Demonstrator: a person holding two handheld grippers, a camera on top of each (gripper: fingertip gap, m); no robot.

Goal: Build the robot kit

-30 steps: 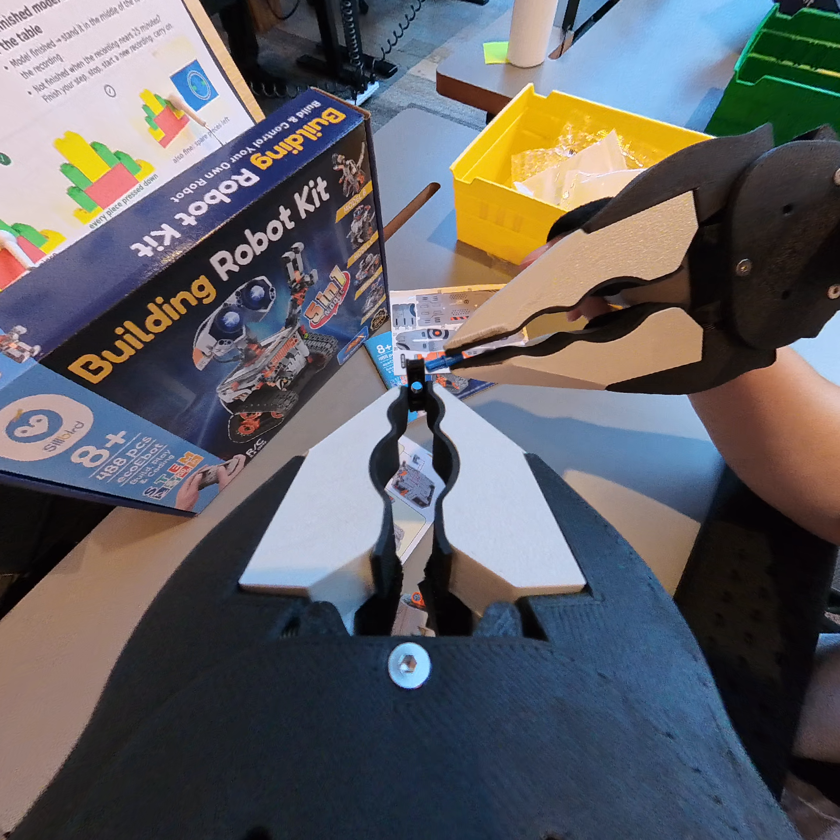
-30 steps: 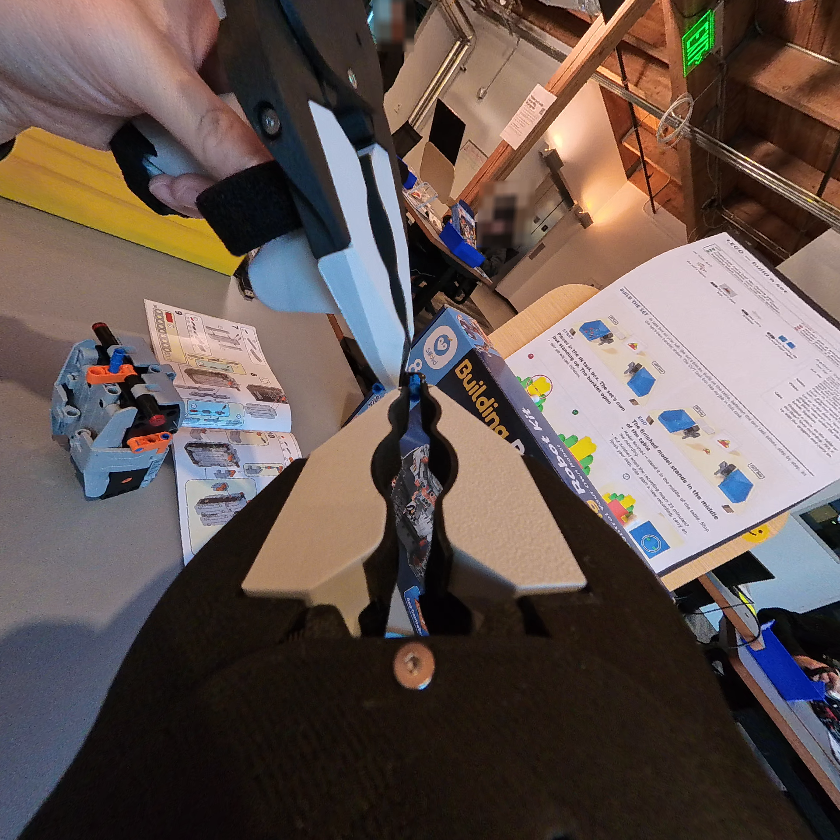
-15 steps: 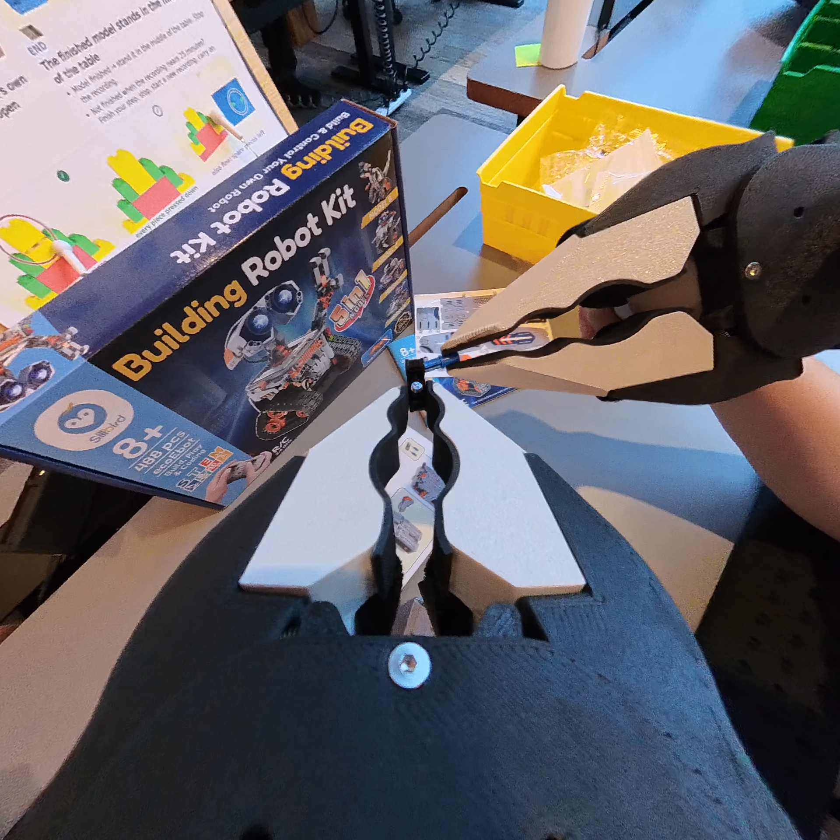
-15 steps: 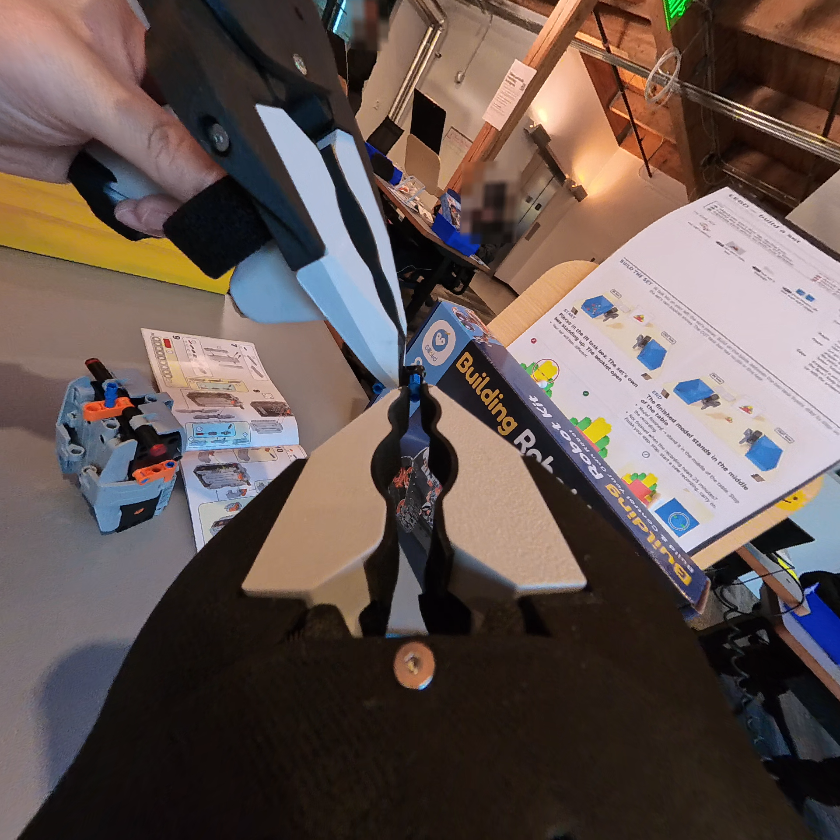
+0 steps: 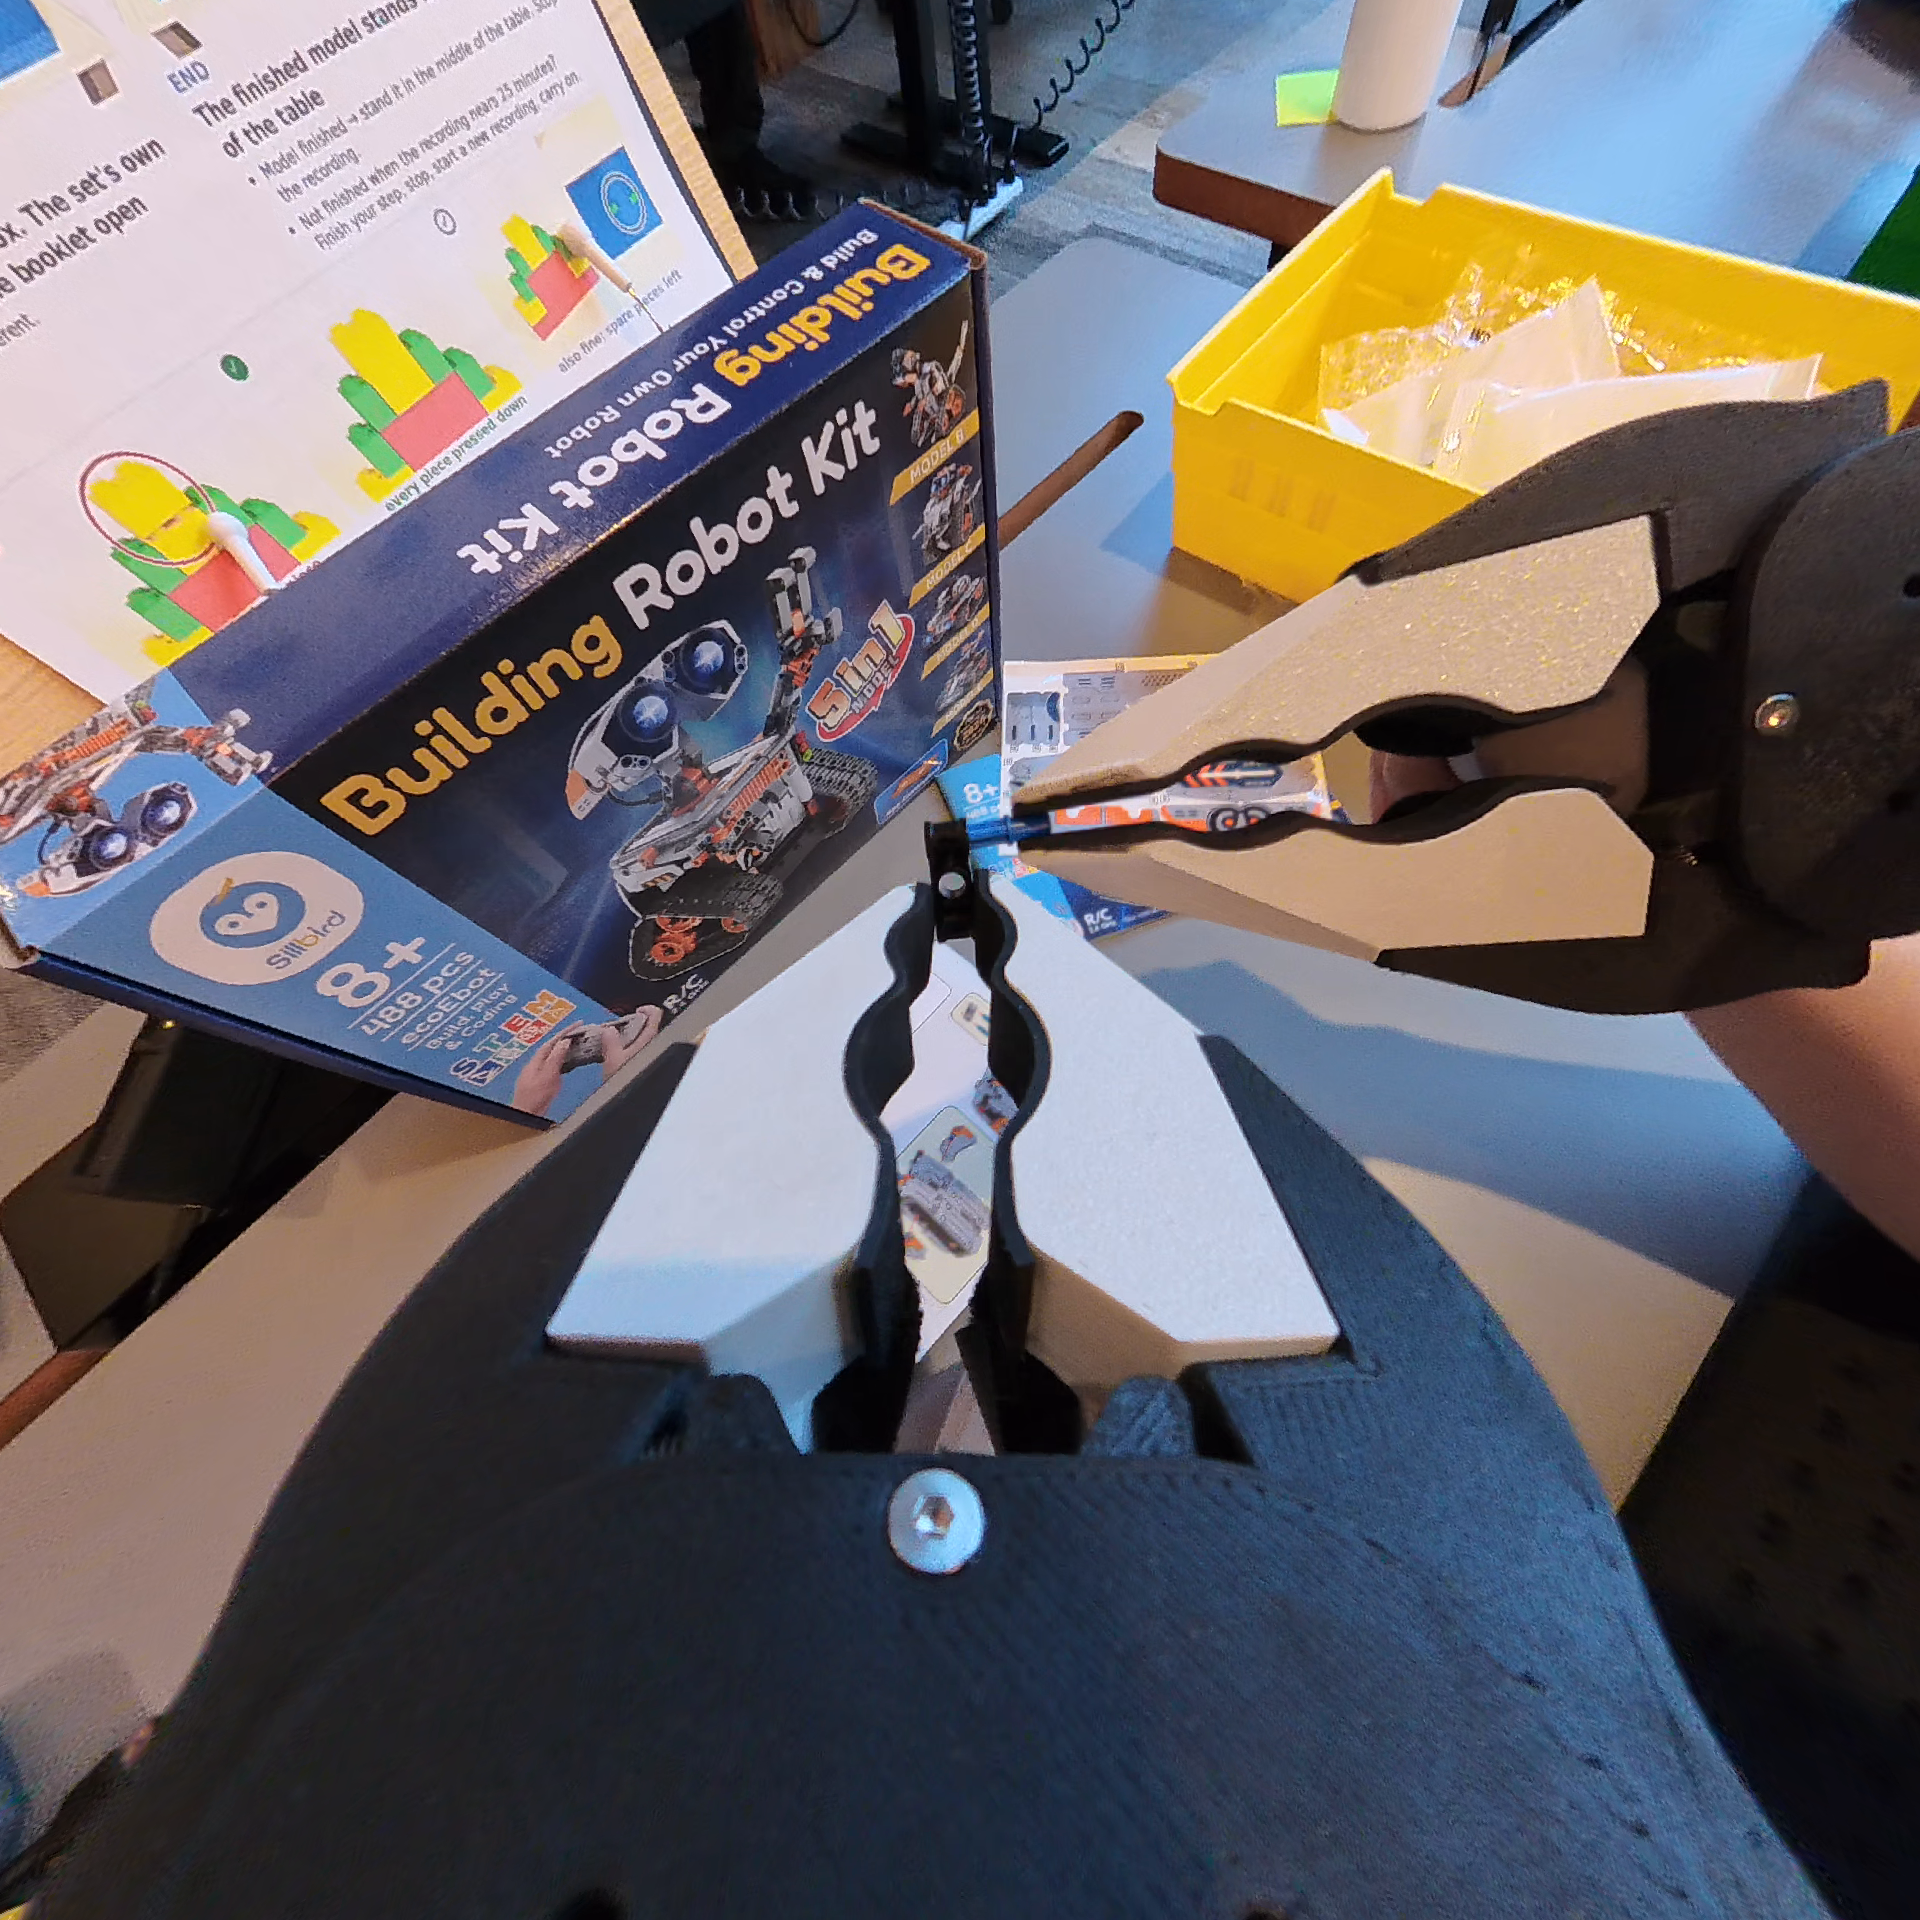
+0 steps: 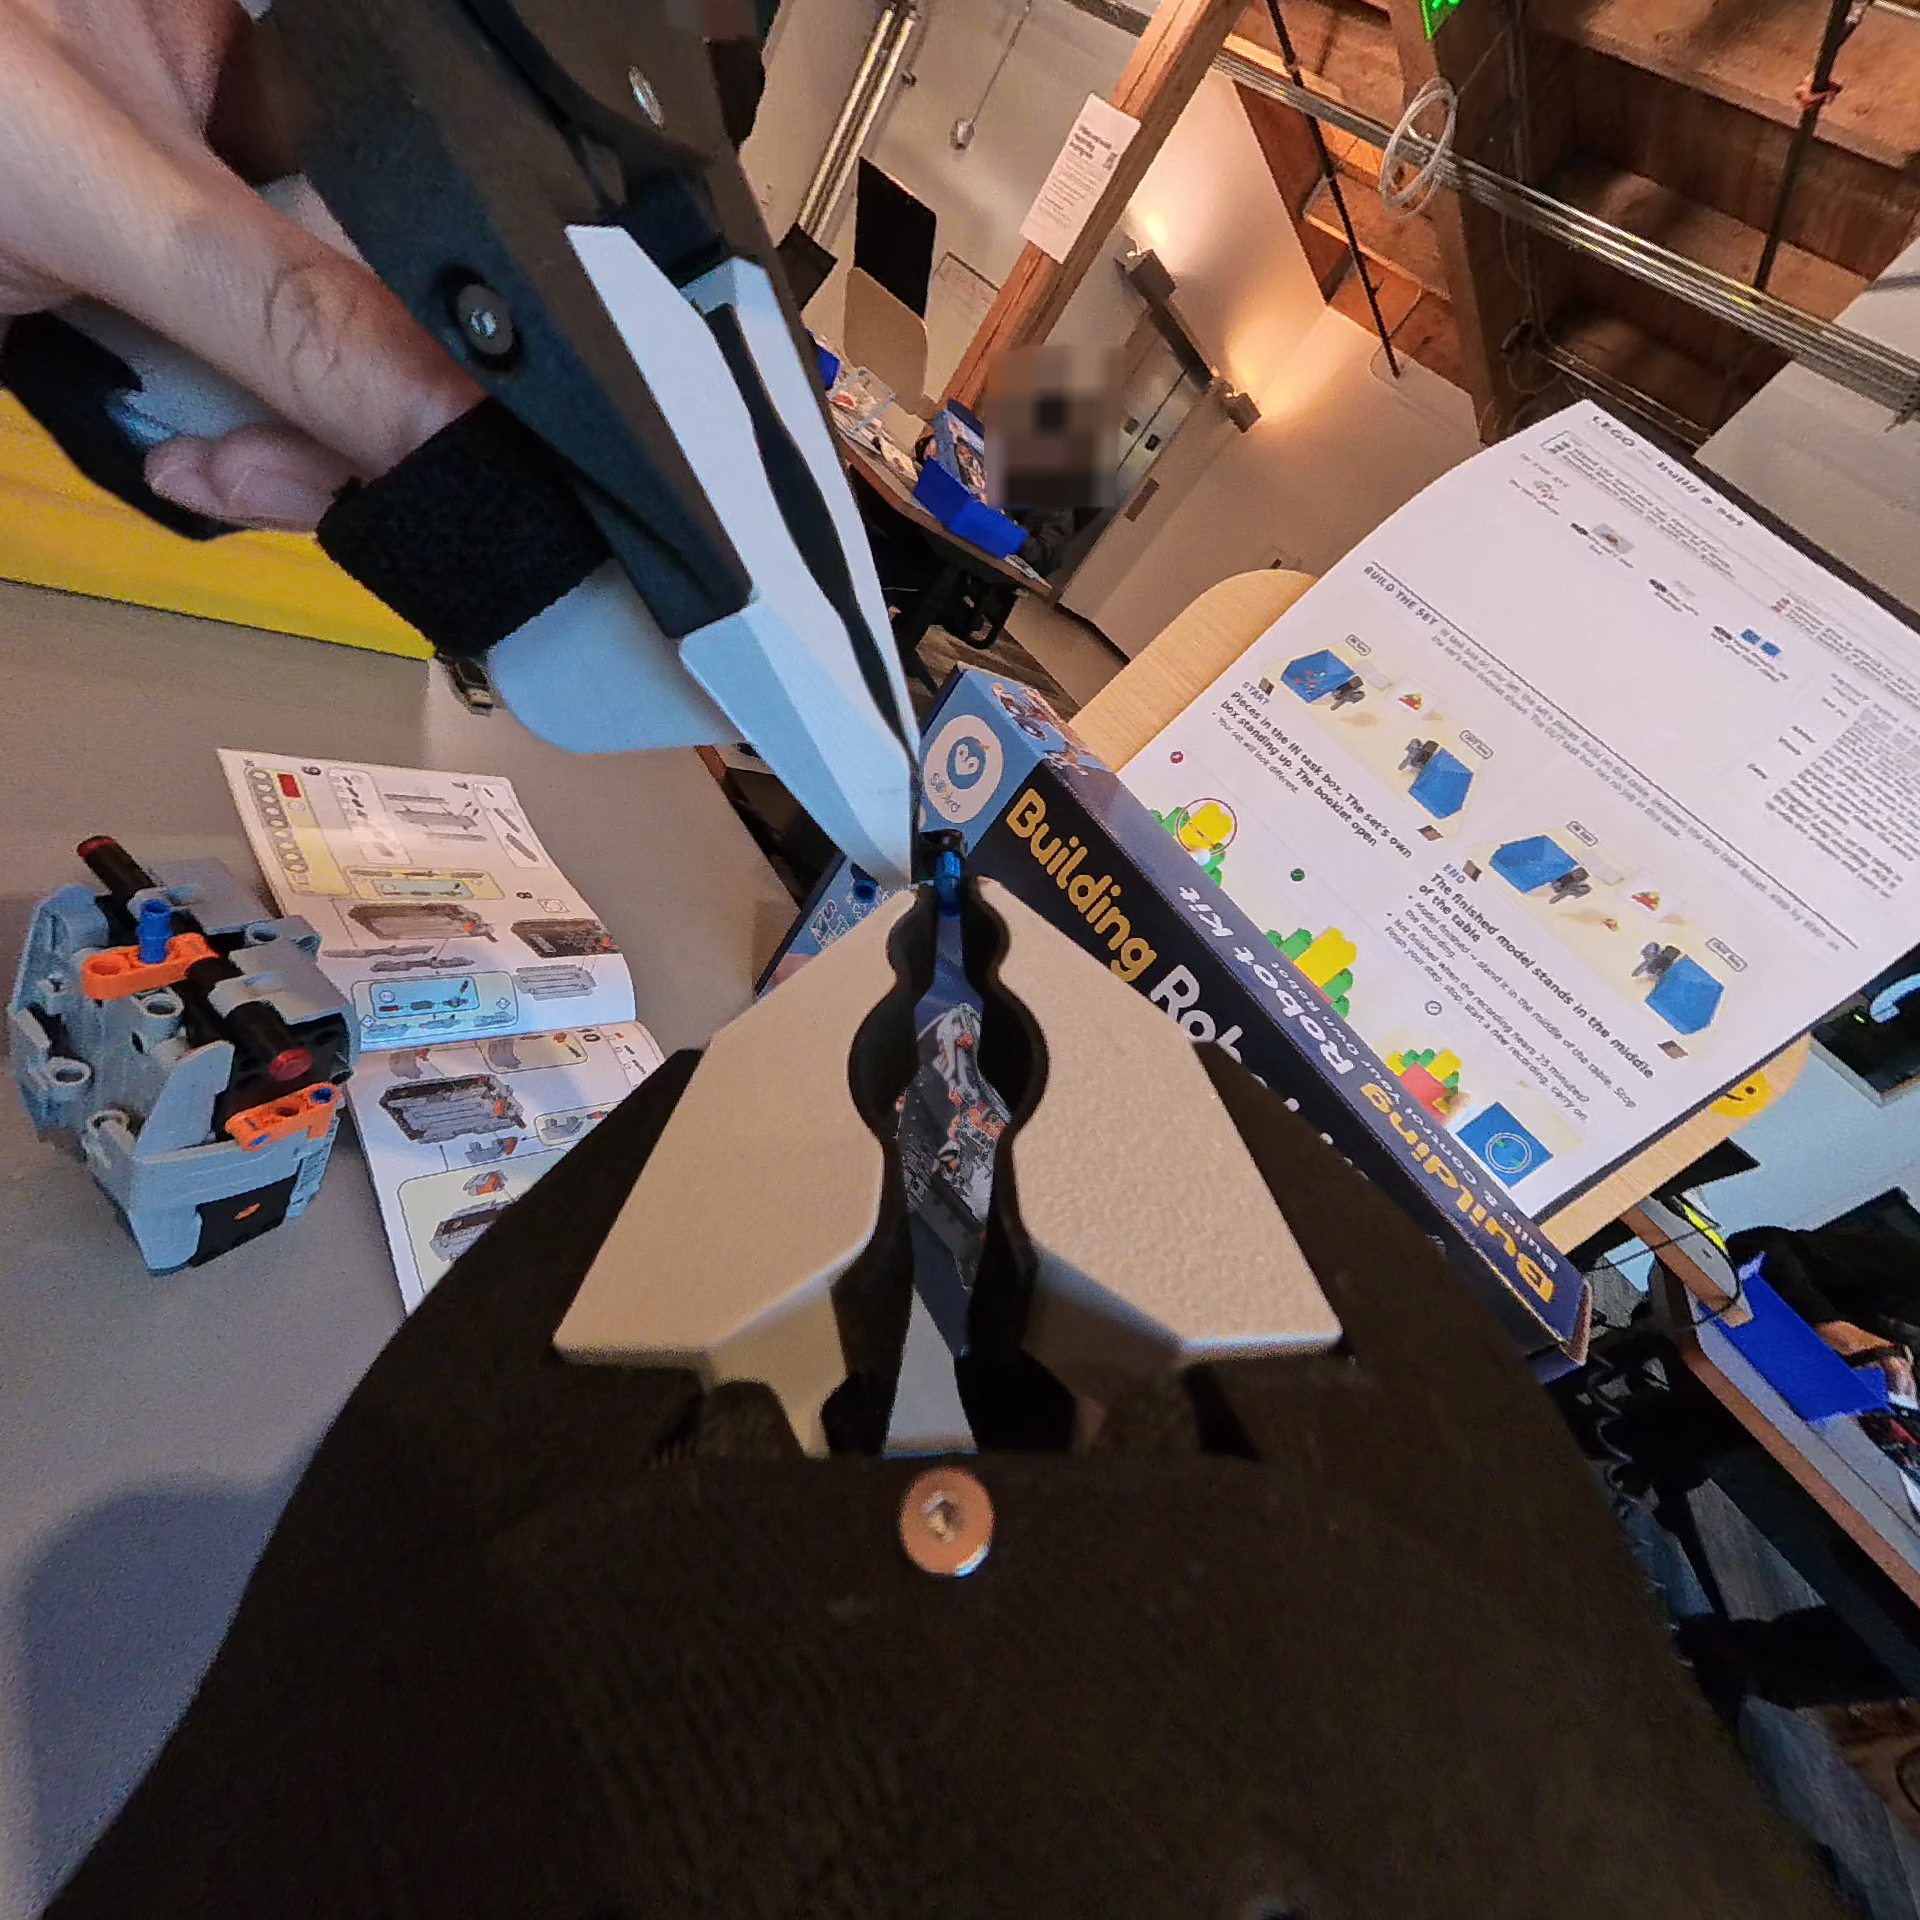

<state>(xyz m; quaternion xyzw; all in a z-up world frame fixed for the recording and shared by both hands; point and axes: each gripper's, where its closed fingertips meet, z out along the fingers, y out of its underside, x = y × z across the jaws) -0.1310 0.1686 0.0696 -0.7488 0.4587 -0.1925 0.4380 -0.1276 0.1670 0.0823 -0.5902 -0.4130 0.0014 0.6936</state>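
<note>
Left wrist view: left gripper (image 5: 951,891) pinching small black connector piece (image 5: 948,864) at fingertips. Right gripper (image 5: 1013,826) coming in sideways, clamping blue pin (image 5: 995,828), pin tip touching connector. Kit box (image 5: 582,665) leaning behind, yellow bin (image 5: 1257,457) farther back, all above grey table (image 5: 1299,1049).

Right wrist view: right gripper (image 6: 943,885) squeezing blue pin (image 6: 945,871); left gripper (image 6: 914,831) meeting it from above. Half-built grey model (image 6: 177,1060) sitting beside open instruction booklet (image 6: 436,935).

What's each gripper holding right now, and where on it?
Left gripper pinches a small black connector piece by its lower end. Right gripper grips a thin blue pin by its rear, tip at the connector.
</note>
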